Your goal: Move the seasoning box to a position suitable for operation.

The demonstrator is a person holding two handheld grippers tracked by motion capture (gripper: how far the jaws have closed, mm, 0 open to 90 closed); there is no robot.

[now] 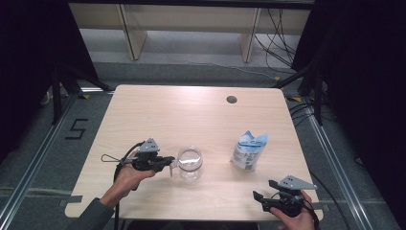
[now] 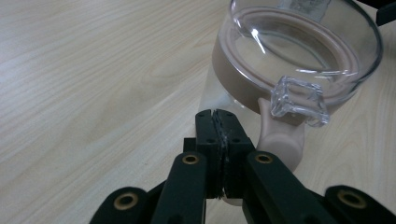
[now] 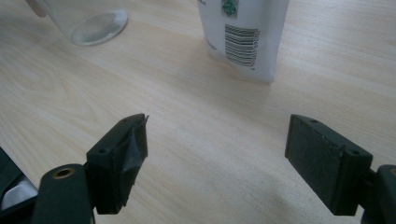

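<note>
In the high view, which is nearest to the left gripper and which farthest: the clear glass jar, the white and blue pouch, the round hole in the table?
1. Clear glass jar, right beside the left gripper.
2. White and blue pouch, further right.
3. Round hole in the table, toward the far edge.

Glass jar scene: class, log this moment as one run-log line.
left gripper: shut, beside glass jar, beige tab under jaws | right gripper: open, holding nothing | white pouch: upright on table

- You can read a black "5" marked on the grey floor [image 1: 76, 129] left of the table.
- On the white pouch [image 3: 243, 32] you see a barcode with tiny digits and a green emblem, neither legible.
</note>
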